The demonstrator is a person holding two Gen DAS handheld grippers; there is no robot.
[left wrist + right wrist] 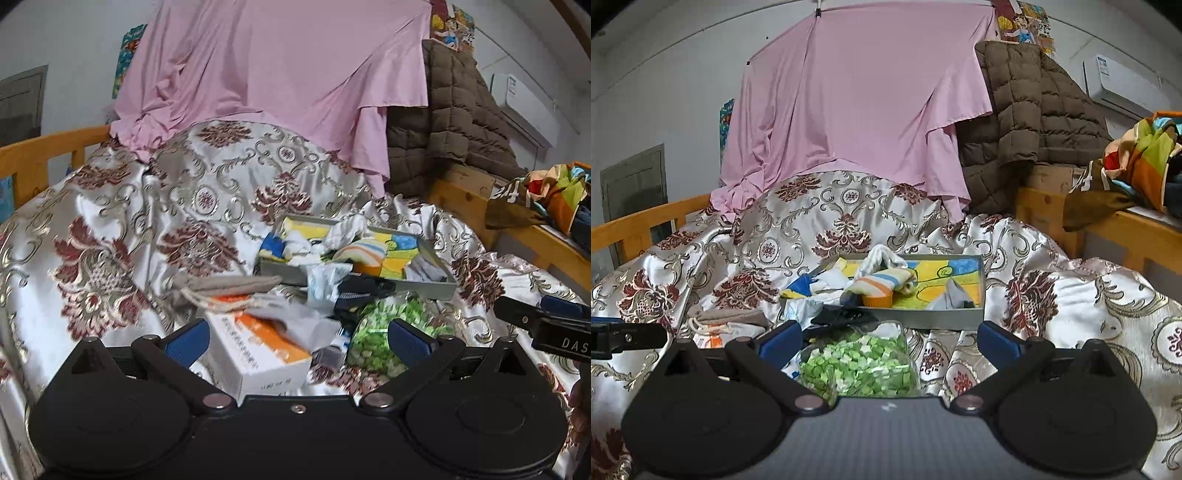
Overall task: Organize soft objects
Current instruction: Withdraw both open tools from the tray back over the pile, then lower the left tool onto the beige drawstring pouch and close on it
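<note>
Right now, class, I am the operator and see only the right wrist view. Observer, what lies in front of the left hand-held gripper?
Observer: The left hand-held gripper is open, and an orange and white box lies between its fingers.
Operator: Is anything soft on that box?
Observer: Yes, a grey cloth lies crumpled over its far end.
</note>
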